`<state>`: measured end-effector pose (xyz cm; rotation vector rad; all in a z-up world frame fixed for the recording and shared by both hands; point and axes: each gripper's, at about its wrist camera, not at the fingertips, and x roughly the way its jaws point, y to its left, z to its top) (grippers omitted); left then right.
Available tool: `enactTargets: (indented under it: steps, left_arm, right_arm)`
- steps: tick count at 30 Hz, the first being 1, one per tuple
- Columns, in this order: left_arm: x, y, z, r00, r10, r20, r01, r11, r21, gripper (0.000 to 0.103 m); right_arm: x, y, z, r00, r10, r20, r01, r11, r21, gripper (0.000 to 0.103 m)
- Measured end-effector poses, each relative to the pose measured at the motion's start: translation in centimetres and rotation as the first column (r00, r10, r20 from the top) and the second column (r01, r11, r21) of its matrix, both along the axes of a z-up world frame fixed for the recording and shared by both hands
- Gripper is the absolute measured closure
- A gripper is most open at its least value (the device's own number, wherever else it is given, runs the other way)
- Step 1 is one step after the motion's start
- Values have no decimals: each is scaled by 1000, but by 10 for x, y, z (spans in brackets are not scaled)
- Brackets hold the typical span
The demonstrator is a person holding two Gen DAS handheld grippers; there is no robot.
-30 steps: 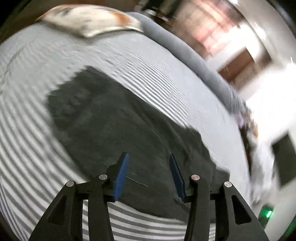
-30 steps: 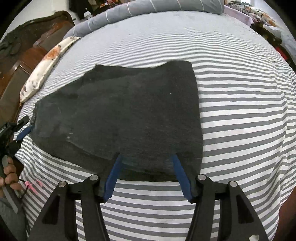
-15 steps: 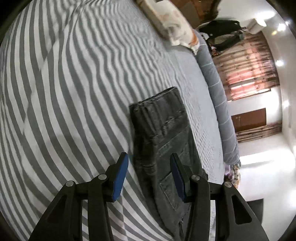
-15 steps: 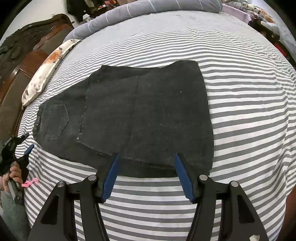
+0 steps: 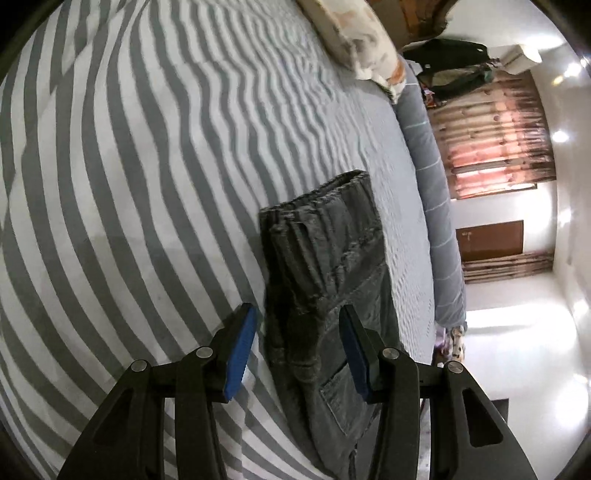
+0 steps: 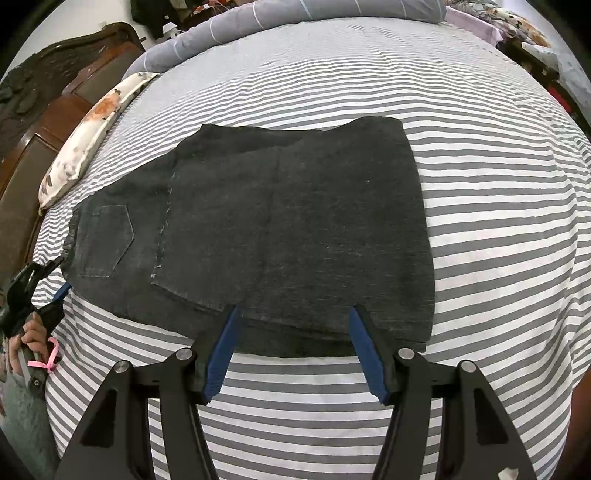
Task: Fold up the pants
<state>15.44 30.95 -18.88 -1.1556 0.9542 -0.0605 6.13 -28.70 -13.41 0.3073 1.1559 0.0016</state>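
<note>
Dark grey denim pants (image 6: 295,229) lie flat on the striped bed, legs folded over toward the waist, a back pocket (image 6: 107,240) showing at the left. My right gripper (image 6: 293,317) is open at the near edge of the pants, holding nothing. My left gripper (image 5: 297,317) is open at the waistband end (image 5: 325,266), its fingers to either side of the gathered waistband edge, not clamped. The left gripper also shows in the right wrist view (image 6: 40,280), in a hand at the left end of the pants.
The bed has a grey and white striped sheet (image 6: 480,258). A floral pillow (image 6: 88,136) lies by the wooden headboard (image 6: 44,99). A grey bolster (image 6: 280,18) lies along the far edge. Curtains (image 5: 495,140) and a door (image 5: 491,240) stand beyond the bed.
The left gripper has swung from above the pants to the waistband end and moved closer to it. The pants settled flat. The right gripper stayed at the near edge, open.
</note>
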Motion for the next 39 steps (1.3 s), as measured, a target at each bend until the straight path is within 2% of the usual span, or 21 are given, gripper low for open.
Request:
enactTargets:
  steps: [3,14,16,19,30,36,39]
  left_arm:
    - [-1,5,-7,1000,21,2,-21,999,-44,55]
    - [24,0,-1,998,-37,44,36,999,18,55]
    - [26,-2,0,998,-36,48,34,998,48,56]
    - [26,-8,2,998,-45,39,41,993,112,64]
    - [28,-16,12,998,-62,26,55,977,204,75]
    - [27,-33,43,995,-91,37,74,944,322,78]
    - [26,-45,68,988,-134,82,95,924,371,78]
  right_arm:
    - [5,3,0,1000,5,-4,-5,1000,-3,45]
    - [20,27,-7,999,45,-23,-45,999,-2,45]
    - [23,31,-9,998,48,-27,-49,999,-5,45]
    - [29,36,-12,998,54,-29,-54,998,-12,45]
    - [46,50,-21,998,59,-35,-59,998,-16,45]
    - [43,38,-20,999,46,-23,-45,999,20,45]
    - [40,26,-17,1000,24,-9,-24,999,43,45]
